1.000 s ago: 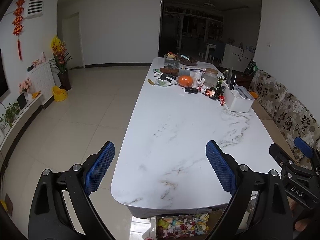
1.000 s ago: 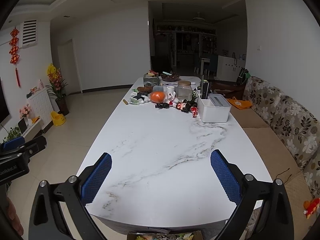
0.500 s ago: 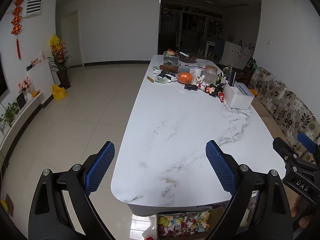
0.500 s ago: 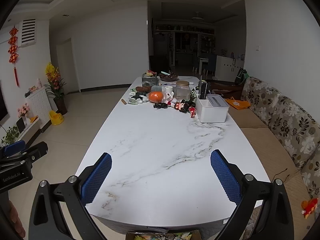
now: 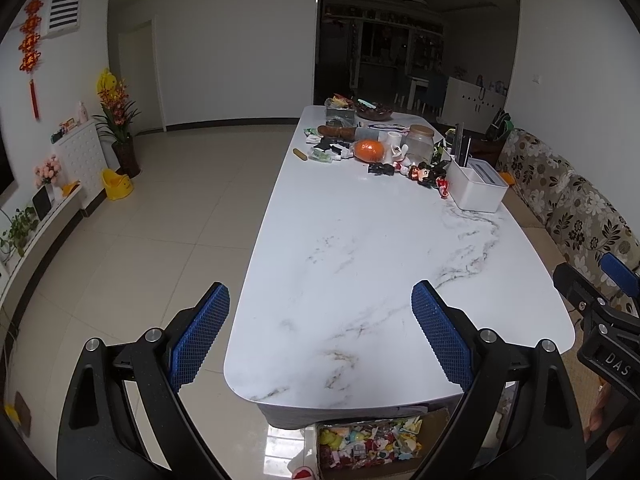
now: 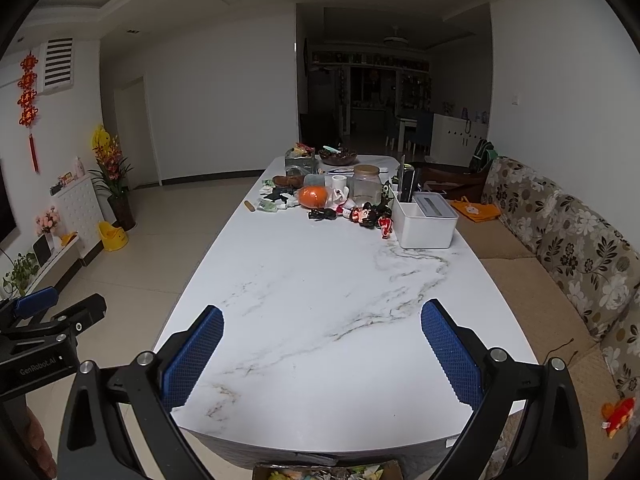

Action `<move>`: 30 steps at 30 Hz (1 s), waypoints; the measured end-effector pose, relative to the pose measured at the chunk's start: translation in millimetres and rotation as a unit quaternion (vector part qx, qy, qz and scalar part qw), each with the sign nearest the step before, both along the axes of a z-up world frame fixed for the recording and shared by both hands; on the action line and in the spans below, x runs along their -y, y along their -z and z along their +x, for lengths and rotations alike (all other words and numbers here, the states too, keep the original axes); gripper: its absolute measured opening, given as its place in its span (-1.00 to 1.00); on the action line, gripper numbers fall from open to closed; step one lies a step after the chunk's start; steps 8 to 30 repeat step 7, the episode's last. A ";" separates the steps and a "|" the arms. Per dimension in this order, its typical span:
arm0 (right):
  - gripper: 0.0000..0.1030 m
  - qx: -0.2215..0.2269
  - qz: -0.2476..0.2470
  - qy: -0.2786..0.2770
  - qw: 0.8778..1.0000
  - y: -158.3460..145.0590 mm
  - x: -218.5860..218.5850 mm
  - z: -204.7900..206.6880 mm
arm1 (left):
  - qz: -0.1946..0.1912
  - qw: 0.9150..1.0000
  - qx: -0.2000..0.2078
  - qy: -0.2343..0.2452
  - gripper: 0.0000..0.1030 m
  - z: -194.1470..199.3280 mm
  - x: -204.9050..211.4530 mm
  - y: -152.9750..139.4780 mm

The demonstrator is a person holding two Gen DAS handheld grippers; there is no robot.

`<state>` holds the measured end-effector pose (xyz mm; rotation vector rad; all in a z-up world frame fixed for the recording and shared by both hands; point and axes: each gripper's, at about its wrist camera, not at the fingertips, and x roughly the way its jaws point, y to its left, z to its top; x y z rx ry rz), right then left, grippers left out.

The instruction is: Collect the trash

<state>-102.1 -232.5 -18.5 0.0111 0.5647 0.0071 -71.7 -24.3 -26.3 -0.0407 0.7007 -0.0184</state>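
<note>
I have both tools raised over the near end of the white marble surface [image 5: 360, 264]. The left hand-held gripper [image 5: 320, 336] and the right hand-held gripper [image 6: 322, 354] each stand spread wide with nothing between the blue pads.

The trash I can make out is the clutter of wrappers [image 5: 324, 155] in the upper middle of both frames, at the far end of the surface, beside an orange ball [image 5: 369, 150], a glass jar [image 5: 419, 141] and small toy figures [image 5: 424, 172]. A cardboard box of colourful scraps [image 5: 370, 442] sits on the floor at the bottom edge, under the near end.

I judge the wrappers light, thin and crinkly, likely to slide on the smooth stone; I would pinch a raised fold or edge rather than press flat.

Readable writing: "DAS" on the right tool's body in the left view, "GenRobot.AI" on the left tool's body in the right view.
</note>
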 end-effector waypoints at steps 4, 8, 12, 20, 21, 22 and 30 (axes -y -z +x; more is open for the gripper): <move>0.89 0.000 -0.002 0.001 1.000 -0.2 -0.7 -0.9 | 0.003 1.000 -0.005 0.004 0.75 1.2 0.3 2.0; 0.89 0.000 -0.002 0.000 1.000 -0.3 -0.5 -0.9 | 0.005 1.000 -0.007 0.006 0.75 1.0 0.3 3.7; 0.89 0.000 -0.002 0.000 1.000 -0.3 -0.5 -0.9 | 0.005 1.000 -0.007 0.006 0.75 1.0 0.3 3.7; 0.89 0.000 -0.002 0.000 1.000 -0.3 -0.5 -0.9 | 0.005 1.000 -0.007 0.006 0.75 1.0 0.3 3.7; 0.89 0.000 -0.002 0.000 1.000 -0.3 -0.5 -0.9 | 0.005 1.000 -0.007 0.006 0.75 1.0 0.3 3.7; 0.89 0.000 -0.002 0.000 1.000 -0.3 -0.5 -0.9 | 0.005 1.000 -0.007 0.006 0.75 1.0 0.3 3.7; 0.89 0.000 -0.002 0.000 1.000 -0.3 -0.5 -0.9 | 0.005 1.000 -0.007 0.006 0.75 1.0 0.3 3.7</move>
